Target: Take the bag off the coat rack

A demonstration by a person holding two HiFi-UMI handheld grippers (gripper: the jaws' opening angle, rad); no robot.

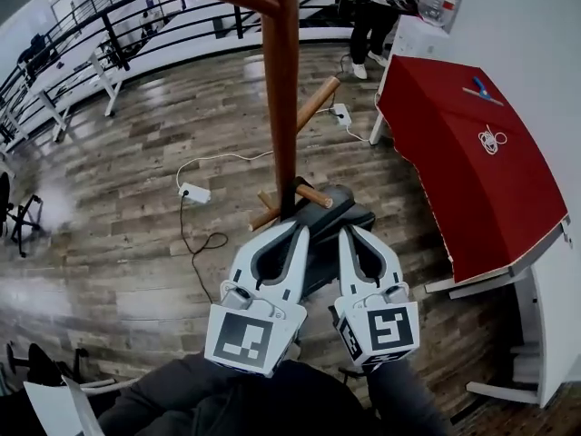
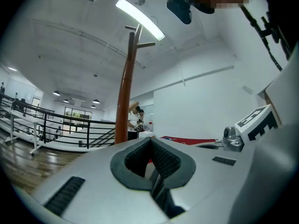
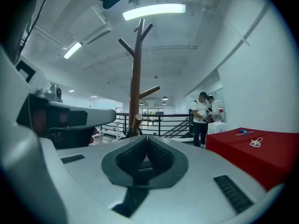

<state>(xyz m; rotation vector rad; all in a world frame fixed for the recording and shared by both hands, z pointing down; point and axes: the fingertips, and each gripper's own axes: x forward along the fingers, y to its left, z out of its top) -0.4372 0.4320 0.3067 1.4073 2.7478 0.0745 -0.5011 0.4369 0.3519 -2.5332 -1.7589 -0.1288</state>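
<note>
1. The coat rack pole (image 1: 281, 89) stands upright just ahead of the left gripper (image 1: 297, 229) and right gripper (image 1: 349, 232), barring the straight way forward.
2. A low peg (image 1: 315, 194) juts out near the fingers; a slanted peg (image 1: 318, 103) reaches right, higher up.
3. The red tabletop (image 1: 472, 162) closes off the right side.
4. On the left the wooden floor (image 1: 109, 243) lies open, with only a power strip (image 1: 194, 193) on it.
</note>
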